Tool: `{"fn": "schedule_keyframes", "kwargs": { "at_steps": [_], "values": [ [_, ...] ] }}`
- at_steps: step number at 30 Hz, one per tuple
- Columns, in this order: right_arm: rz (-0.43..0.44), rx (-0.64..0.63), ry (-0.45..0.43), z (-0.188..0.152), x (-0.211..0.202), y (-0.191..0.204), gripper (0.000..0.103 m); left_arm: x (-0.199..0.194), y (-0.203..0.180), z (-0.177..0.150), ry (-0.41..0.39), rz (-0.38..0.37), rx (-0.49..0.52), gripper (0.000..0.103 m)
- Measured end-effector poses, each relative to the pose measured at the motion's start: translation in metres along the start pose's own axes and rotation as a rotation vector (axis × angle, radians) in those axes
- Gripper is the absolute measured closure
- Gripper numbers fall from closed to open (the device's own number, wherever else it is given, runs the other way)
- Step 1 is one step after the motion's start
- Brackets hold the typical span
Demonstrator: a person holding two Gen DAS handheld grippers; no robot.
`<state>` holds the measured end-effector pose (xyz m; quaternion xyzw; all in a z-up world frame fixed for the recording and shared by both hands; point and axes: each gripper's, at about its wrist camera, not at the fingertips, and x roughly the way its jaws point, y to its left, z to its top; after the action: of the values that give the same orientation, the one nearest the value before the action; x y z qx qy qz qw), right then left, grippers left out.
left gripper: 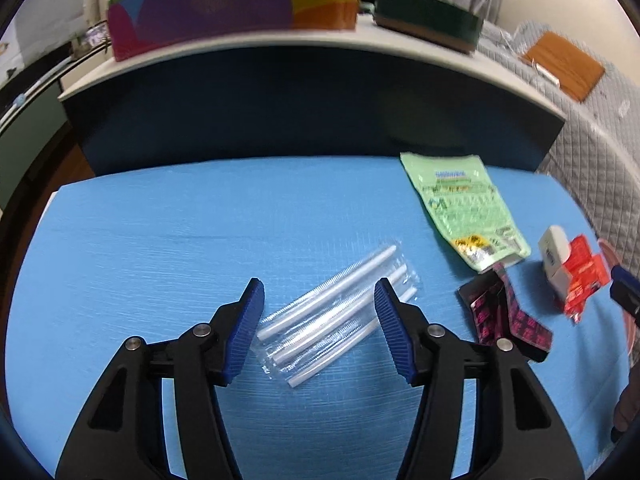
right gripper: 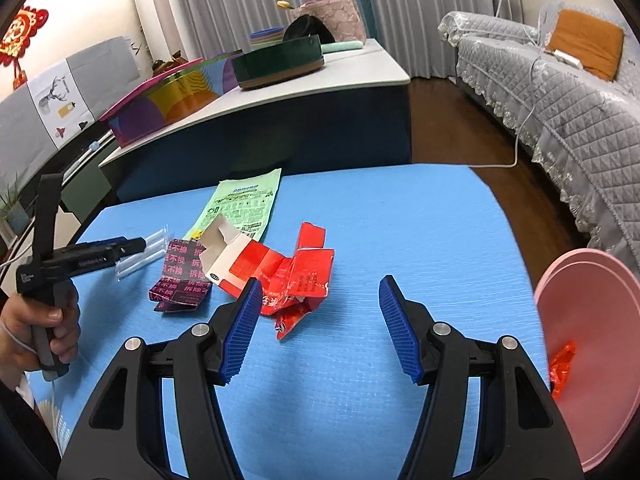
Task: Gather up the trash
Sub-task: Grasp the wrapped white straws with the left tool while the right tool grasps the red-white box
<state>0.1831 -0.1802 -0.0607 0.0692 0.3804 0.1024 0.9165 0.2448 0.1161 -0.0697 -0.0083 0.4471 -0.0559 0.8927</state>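
Note:
A clear plastic packet of white straws (left gripper: pixel 320 312) lies on the blue mat (left gripper: pixel 160 240). My left gripper (left gripper: pixel 319 284) hovers over it, open, a pad on each side of the packet. Further right lie a green pouch (left gripper: pixel 460 208), a dark wrapper with pink print (left gripper: pixel 500 312) and a torn red and white box (left gripper: pixel 568 272). In the right wrist view my right gripper (right gripper: pixel 320 280) is open just in front of that red and white box (right gripper: pixel 308 264), holding nothing. A pink bin (right gripper: pixel 592 344) at the right edge contains a red foil scrap (right gripper: pixel 562 364).
A raised white counter (right gripper: pixel 360 76) behind the mat carries a colourful box (right gripper: pixel 168 100) and a round green tin (right gripper: pixel 280 64). A grey quilted sofa (right gripper: pixel 560 92) runs along the right. A person's hand (right gripper: pixel 44 320) holds the left gripper's handle.

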Motion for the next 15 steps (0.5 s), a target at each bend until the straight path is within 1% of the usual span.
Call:
{"fn": "schedule_keyframes", "kwargs": {
  "at_steps": [1, 3, 5, 7, 8, 10, 12, 13, 15],
  "values": [
    [0.002, 0.001, 0.002, 0.001, 0.002, 0.000, 0.042, 0.004, -0.001, -0.001, 0.018, 0.000, 0.005, 0.046],
    [0.006, 0.000, 0.006, 0.002, 0.006, 0.001, 0.042, 0.005, -0.002, -0.003, 0.027, -0.002, 0.010, 0.047],
    [0.005, 0.000, 0.007, 0.002, 0.009, 0.002, 0.042, 0.003, -0.005, -0.003, 0.046, -0.030, 0.013, 0.048],
    [0.003, 0.005, 0.009, 0.003, 0.011, 0.001, 0.042, 0.000, -0.009, -0.005, 0.059, -0.064, 0.017, 0.054],
    [0.001, 0.009, 0.010, 0.003, 0.013, 0.001, 0.042, -0.001, -0.014, -0.007, 0.065, -0.071, 0.039, 0.058],
    [-0.007, 0.013, 0.010, 0.004, 0.014, -0.001, 0.042, -0.002, -0.022, -0.010, 0.071, -0.064, 0.082, 0.064],
    [-0.014, 0.017, 0.012, 0.005, 0.015, -0.002, 0.043, -0.004, -0.029, -0.014, 0.074, -0.063, 0.116, 0.075],
    [-0.014, 0.021, 0.014, 0.005, 0.016, -0.003, 0.046, -0.007, -0.028, -0.017, 0.075, -0.066, 0.125, 0.077],
    [-0.009, 0.028, 0.020, 0.004, 0.017, -0.005, 0.055, -0.009, -0.028, -0.018, 0.078, -0.070, 0.129, 0.086]
  ]
}}
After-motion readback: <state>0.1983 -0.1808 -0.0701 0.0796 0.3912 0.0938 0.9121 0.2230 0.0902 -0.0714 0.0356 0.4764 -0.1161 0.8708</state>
